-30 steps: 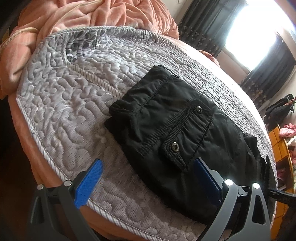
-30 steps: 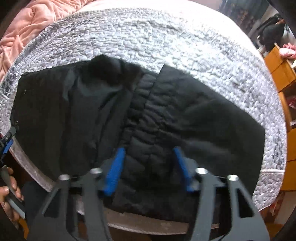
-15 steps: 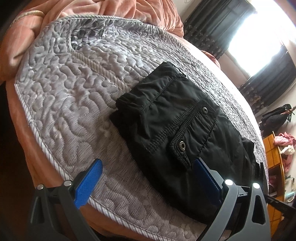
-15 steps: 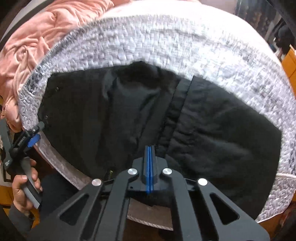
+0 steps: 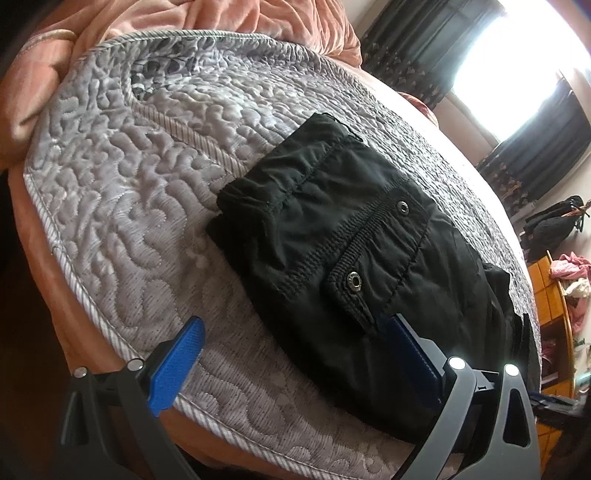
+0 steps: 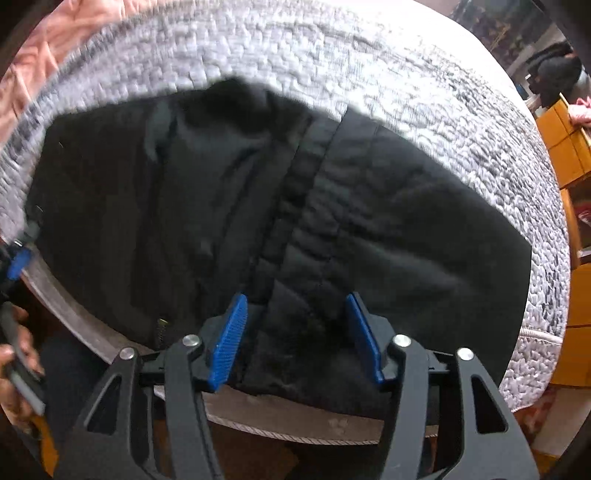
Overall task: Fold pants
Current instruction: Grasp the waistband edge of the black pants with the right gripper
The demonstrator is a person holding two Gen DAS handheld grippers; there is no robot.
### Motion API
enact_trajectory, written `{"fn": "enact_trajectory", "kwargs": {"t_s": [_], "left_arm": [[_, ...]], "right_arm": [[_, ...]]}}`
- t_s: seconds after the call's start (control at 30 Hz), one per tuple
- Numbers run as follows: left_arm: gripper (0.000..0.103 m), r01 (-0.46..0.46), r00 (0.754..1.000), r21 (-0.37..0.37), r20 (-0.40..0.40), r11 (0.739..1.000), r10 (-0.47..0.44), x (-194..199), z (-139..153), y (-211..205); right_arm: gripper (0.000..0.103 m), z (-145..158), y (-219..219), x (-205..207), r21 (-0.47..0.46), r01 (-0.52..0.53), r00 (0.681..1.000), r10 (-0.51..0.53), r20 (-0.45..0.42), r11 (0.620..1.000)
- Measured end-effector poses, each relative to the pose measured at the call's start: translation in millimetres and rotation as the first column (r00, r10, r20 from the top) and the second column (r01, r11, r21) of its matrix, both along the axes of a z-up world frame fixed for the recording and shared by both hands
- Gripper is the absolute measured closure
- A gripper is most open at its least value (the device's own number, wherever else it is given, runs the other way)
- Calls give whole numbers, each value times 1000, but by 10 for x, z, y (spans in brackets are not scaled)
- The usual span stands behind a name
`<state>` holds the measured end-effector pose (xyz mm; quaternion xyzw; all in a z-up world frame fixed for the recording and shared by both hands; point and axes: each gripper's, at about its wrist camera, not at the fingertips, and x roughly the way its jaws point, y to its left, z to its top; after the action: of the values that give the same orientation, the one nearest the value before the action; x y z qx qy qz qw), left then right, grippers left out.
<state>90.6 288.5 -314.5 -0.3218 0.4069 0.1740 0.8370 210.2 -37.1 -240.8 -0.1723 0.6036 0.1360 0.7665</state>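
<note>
Right wrist view: right gripper [image 6: 295,332], jaws opening astride folded black padded pants [image 6: 258,206], pads clear. Left gripper [image 5: 295,354] spread wide, holding nothing, over grey quilted mattress cover [image 5: 122,199].

A home bedroom: quilted grey mattress [image 5: 122,206], rumpled pink blanket [image 5: 229,22], dark curtains [image 5: 413,48] (window blazing behind).

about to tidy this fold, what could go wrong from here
The black pants lie right at the near edge of the bed, so a tug toward that edge could drag them off.

The right gripper is opening with bunched cloth between its fingers; that fold may spring loose.

The left gripper is open, one finger against the pocket flap, which could snag.
</note>
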Motion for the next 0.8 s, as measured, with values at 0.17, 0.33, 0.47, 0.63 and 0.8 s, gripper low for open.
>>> {"fn": "enact_trajectory", "kwargs": {"t_s": [0.17,0.33,0.47,0.63,0.8], "left_arm": [[4,-20,1000,-23,5,1000,20,-52,-17,62],[4,-14,1000,-31,9,999,14,-48,-20,59],[4,-19,1000,-43,12,999,20,-58,-34,67],[4,-18,1000,-57,9,998,18,-64,-51,87],[4,-16,1000,-62,15,998,17,-109,3,182]], "right_arm": [[98,62,-31,-51,59,12,1000,-12,0,998],[101,260,-31,-144,137,-3,1000,1,15,991],[101,109,24,-167,136,-29,999,33,-30,990],[100,-43,-20,-100,137,-43,997,52,-64,990],[61,100,37,-88,163,-108,987,125,-101,981]]}}
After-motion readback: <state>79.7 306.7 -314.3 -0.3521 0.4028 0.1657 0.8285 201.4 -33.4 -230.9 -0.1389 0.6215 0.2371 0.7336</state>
